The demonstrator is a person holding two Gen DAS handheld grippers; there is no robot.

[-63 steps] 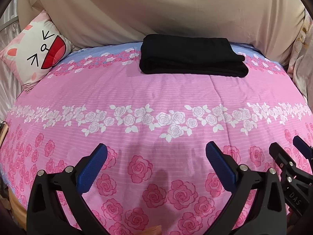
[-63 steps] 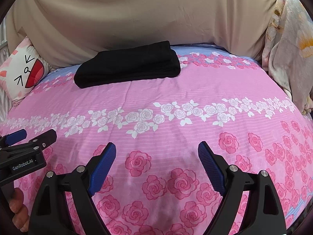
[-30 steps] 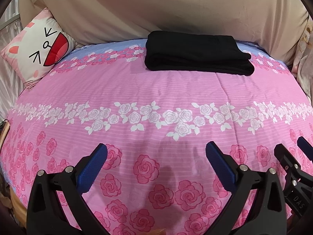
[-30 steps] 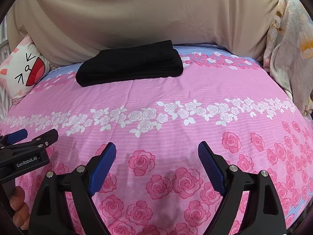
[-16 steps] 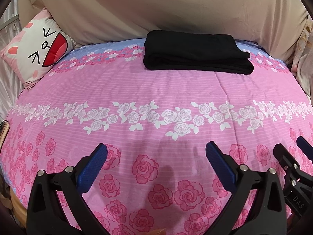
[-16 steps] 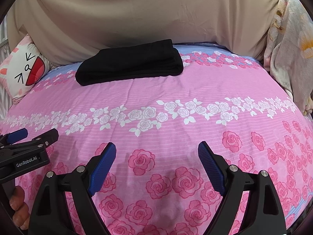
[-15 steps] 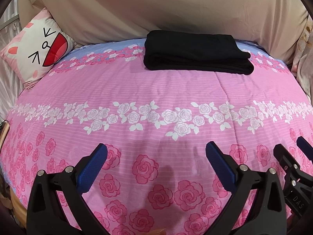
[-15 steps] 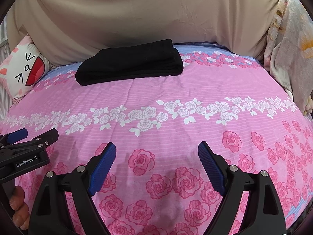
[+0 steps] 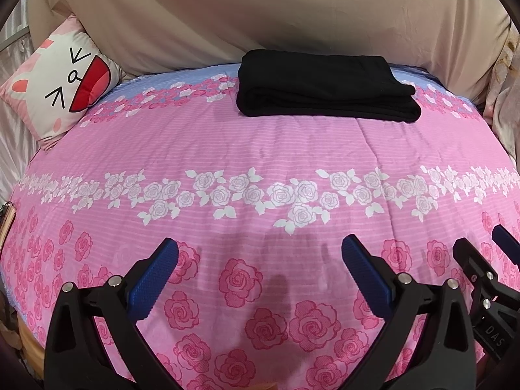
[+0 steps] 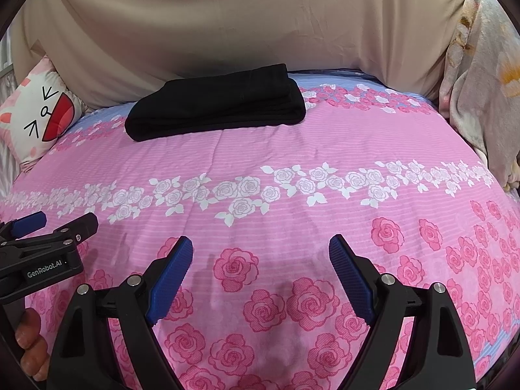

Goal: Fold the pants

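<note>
Pants (image 9: 325, 91) are lying folded into a compact black rectangle at the far side of the bed (image 9: 260, 149), just in front of the beige headboard cover (image 9: 260, 13), w/ layered edges showing along the near side. A cartoon-face pillow (image 9: 61, 91) is sitting off to the left, well apart from them.

Left hand-held gripper (image 9: 260, 260) is hovering over the near rose-print part of the bed, jaws spread wide, nothing btwn them. Right hand-held gripper (image 10: 261, 260) is doing the same just beside it, also released & empty. Both are sitting well short of the pants, angled down at the bedding.

Judging by how neat the stack is looking, folding seems basically done; what's left is prob. just a check or a tidy. To do that well: approach slowly from the near edge, avoid dragging the top layer, & if any corner is sticking out (right end is looking slightly stepped), pinch only that layer & lay it flush rather than lifting the whole bundle. Keeping both jaws clear of the bedspread is mattering too, since snagging it would be shifting the stack.
</note>
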